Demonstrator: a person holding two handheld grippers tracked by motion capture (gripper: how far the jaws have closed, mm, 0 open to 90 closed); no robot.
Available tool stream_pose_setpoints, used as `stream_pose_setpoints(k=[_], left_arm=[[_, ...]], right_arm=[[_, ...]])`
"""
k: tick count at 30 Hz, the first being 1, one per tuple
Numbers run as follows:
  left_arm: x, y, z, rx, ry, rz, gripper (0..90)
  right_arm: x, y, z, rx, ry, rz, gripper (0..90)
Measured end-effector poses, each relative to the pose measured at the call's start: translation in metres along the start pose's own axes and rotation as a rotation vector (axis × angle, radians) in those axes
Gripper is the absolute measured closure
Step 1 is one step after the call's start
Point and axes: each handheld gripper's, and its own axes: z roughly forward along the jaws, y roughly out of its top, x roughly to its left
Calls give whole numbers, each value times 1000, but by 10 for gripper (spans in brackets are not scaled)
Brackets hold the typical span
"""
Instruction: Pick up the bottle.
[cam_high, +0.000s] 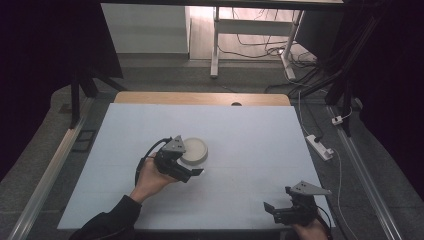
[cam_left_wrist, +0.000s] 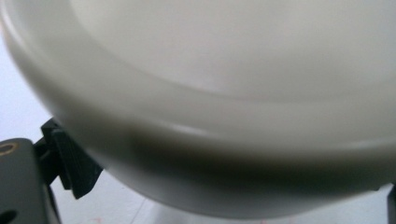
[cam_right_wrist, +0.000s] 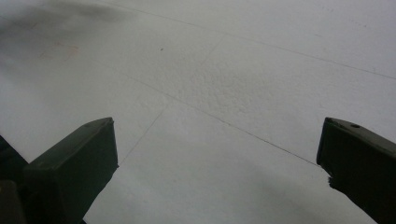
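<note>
A shallow round white dish (cam_high: 195, 151) lies just left of the middle of the pale bench (cam_high: 250, 150), flat, its open face pointing up; being round, it has no long axis to speak of. The left gripper (cam_high: 192, 169) sits at the dish's seven o'clock edge, held by the person's left hand (cam_high: 150, 177). In the left gripper view the dish's rim (cam_left_wrist: 210, 154) runs between the jaws, very close and blurred, with one jaw visible beside it at lower left; whether they are clenched on it I cannot tell. The right gripper (cam_high: 280, 200) rests at the bench's five o'clock corner, well apart from the dish, its jaws spread wide over bare surface.
</note>
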Motion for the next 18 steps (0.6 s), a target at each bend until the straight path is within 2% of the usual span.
stream_pose_setpoints(k=[9, 12, 18], left_arm=[[-13, 4, 8, 6, -43, 20, 76], [-14, 5, 9, 20, -47, 35, 76], [-14, 4, 8, 17, -42, 32, 76]], right_arm=[[0, 0, 0, 1, 1, -1, 0], [0, 0, 0, 1, 1, -2, 0], [0, 0, -1, -9, 3, -2, 0]])
